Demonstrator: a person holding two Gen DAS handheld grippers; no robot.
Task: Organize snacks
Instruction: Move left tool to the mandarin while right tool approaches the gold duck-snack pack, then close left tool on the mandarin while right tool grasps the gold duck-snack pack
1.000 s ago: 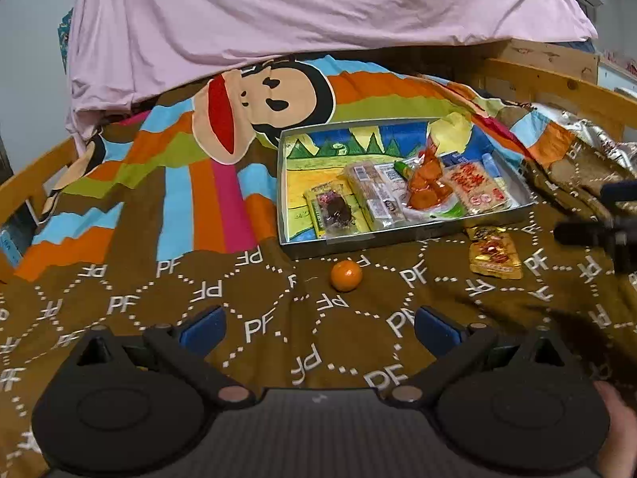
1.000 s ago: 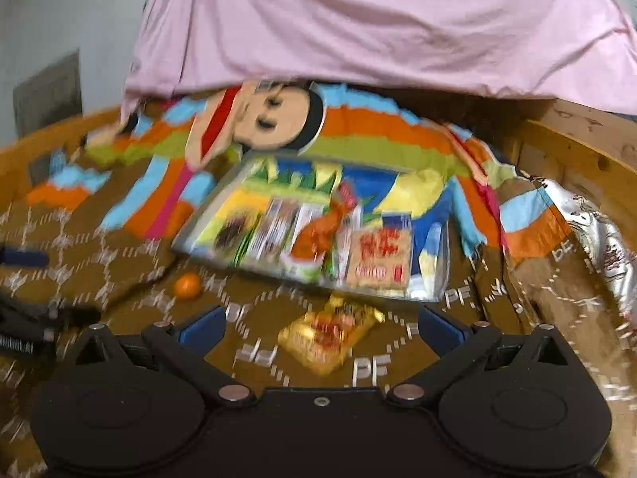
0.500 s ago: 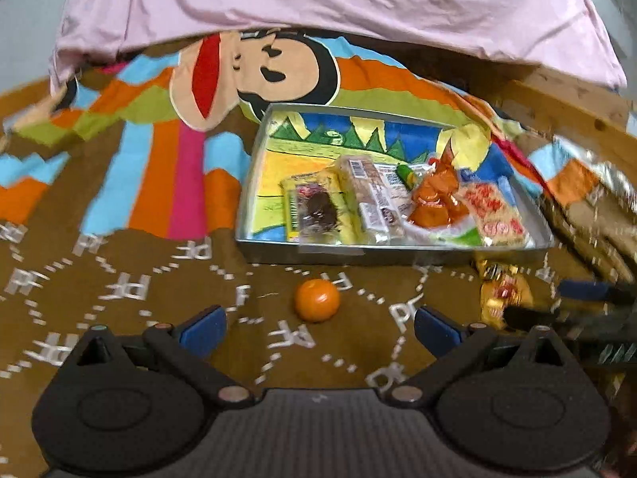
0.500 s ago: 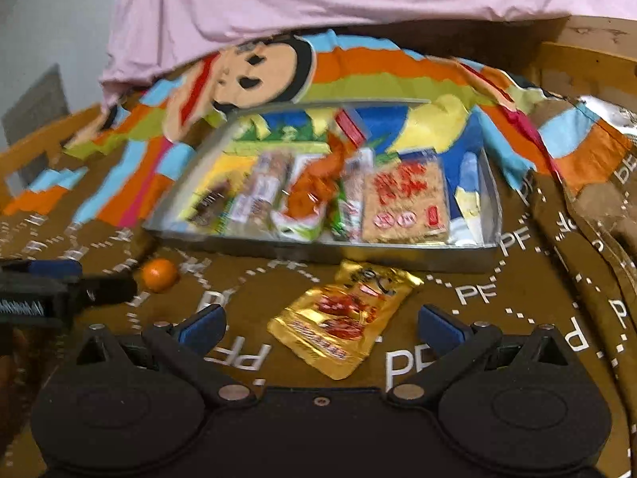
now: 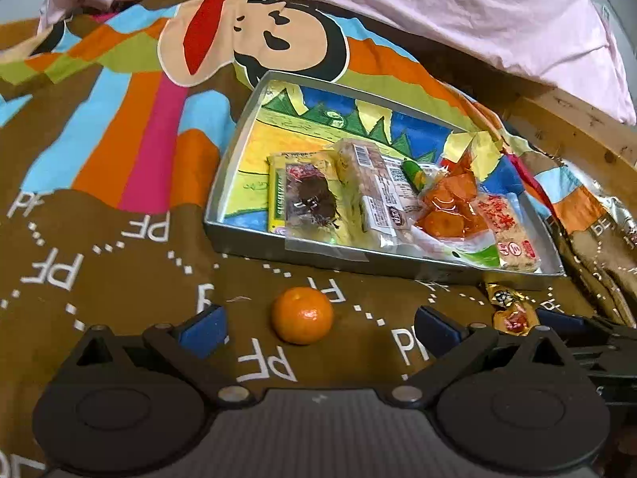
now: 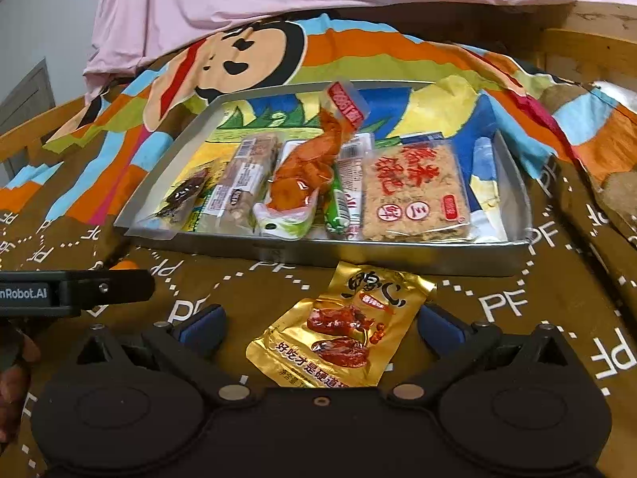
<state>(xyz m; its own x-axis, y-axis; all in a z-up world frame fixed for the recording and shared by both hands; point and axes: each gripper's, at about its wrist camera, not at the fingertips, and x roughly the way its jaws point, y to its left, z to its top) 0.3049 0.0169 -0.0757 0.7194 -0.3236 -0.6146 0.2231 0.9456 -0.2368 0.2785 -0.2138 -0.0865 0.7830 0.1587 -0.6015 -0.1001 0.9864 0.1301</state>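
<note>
A small round orange (image 5: pixel 302 315) sits between my left claw's open fingers. A shiny gold snack pack (image 6: pixel 342 328) lies flat between my right claw's fingers. Ahead, the metal tray (image 6: pixel 398 253) holds more snacks side by side.

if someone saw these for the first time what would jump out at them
Probably the metal tray packed with wrapped snacks, lying on a loud cartoon bedspread. Two things lie outside it, just before its near wall: a small orange between the open left gripper's fingers, and a gold foil snack packet between the open right gripper's.
</note>
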